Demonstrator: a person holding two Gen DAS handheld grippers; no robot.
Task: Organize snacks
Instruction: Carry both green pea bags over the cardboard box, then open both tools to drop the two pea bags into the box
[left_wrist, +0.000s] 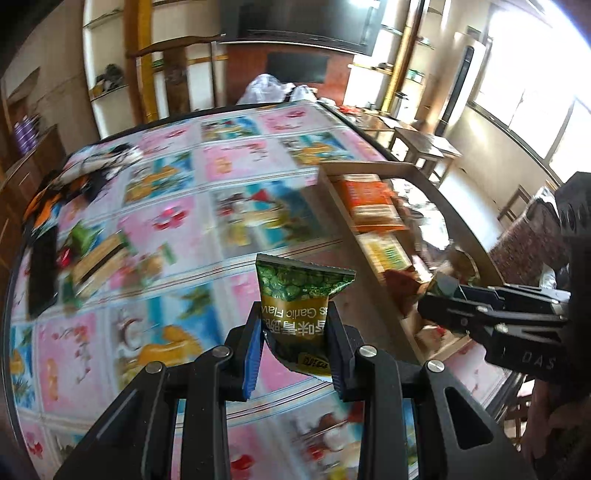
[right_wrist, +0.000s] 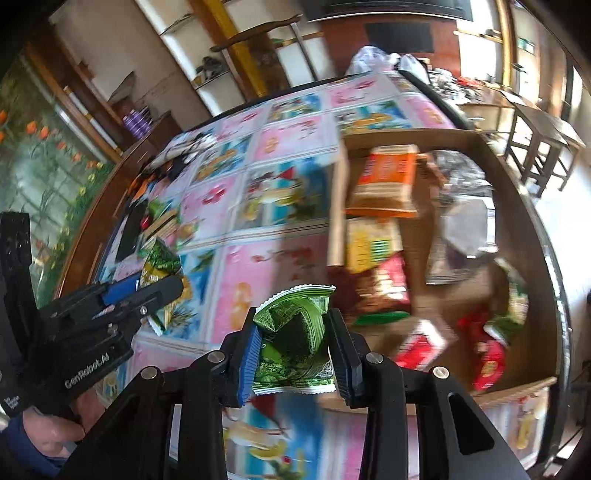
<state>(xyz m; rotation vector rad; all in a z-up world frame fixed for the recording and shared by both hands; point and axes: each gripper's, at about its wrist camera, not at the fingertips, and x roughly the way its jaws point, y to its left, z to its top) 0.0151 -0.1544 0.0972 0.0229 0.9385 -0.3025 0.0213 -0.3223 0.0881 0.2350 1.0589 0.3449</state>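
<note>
Your left gripper is clamped on a green garlic-flavour snack packet, its blue-ribbed pads squeezing the lower half so the sealed top edge stands up above the fingers. The packet hangs over the patterned tablecloth, just left of the wooden box.

Your right gripper is also closed on something — a crumpled bright green pouch, pinched between both pads with its crimped top edge poking out above them. It sits over the cloth near the box's front left corner, beside the box rather than inside it.

The box already holds a jumble of snacks: an orange packet at the far end, a yellow packet below it, a red-brown one nearer still, silver foil bags to the right and red wrappers at the near end — all blurred.

On the far left of the table, a few more small items lie loose, too smeared to identify.
</note>
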